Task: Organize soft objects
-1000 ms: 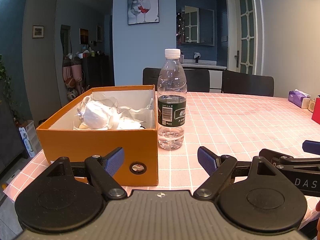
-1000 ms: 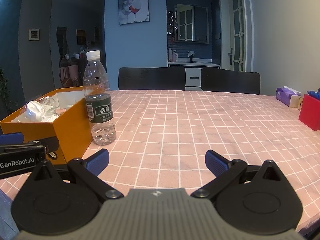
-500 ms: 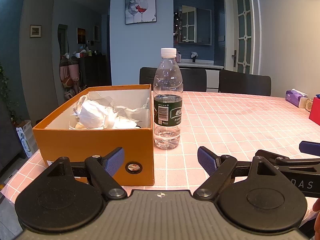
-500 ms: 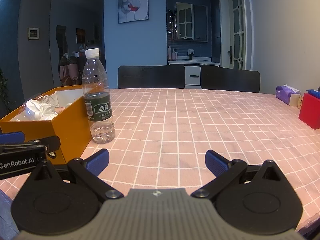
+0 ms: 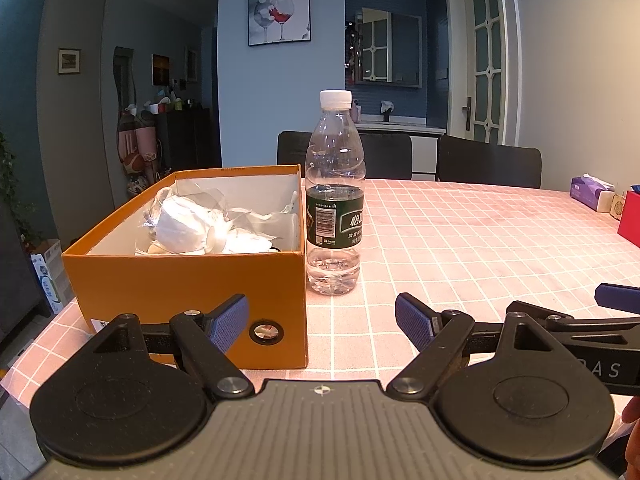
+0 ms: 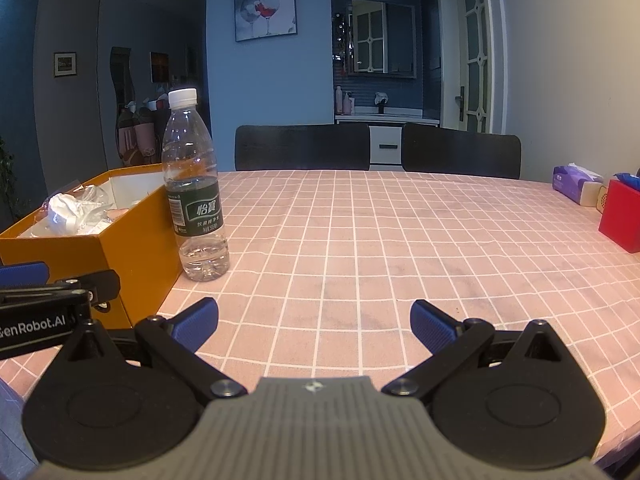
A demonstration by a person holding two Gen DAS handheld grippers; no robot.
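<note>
White crumpled wrapping [image 5: 188, 226] in the orange box [image 5: 188, 280] looks light and squashy, best pinched by a raised fold, while both tools, left [image 5: 322, 322] and right [image 6: 314, 322], gape empty.

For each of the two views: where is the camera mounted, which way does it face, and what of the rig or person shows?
Left wrist: on the left tongs, facing box and bottle; the right tongs and a fingertip show at right.
Right wrist: on the right tongs, facing across the table; the left tongs show at left.
Shared: box, bottle, table, chairs.
</note>
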